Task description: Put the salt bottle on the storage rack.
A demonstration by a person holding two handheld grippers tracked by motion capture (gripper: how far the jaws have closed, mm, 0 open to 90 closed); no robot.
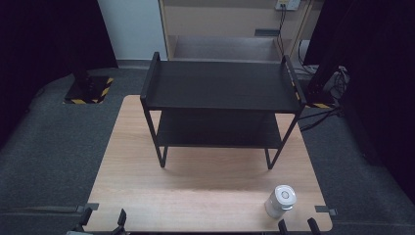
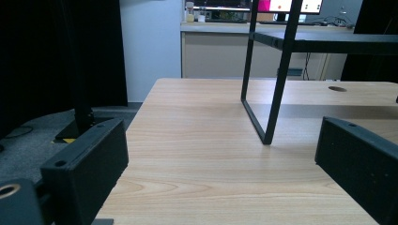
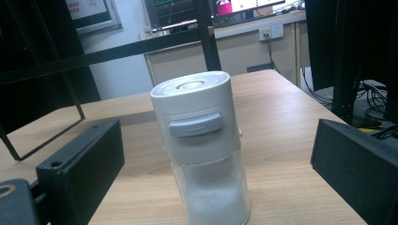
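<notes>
— Two things on my table [image 1: 147, 161], biggest first: a black two-tier rack [image 1: 220, 105] standing at the far half, then a small white-capped jar [image 1: 280, 200] upright near the front right edge.

— And your grippers?

— I have the right gripper [image 3: 216, 187] spread wide, the jar standing between its jaws with neither one touching it. I see my left gripper [image 2: 220, 183] wide too, bare wood between its jaws, at the front left edge, well apart from the jar.
</notes>
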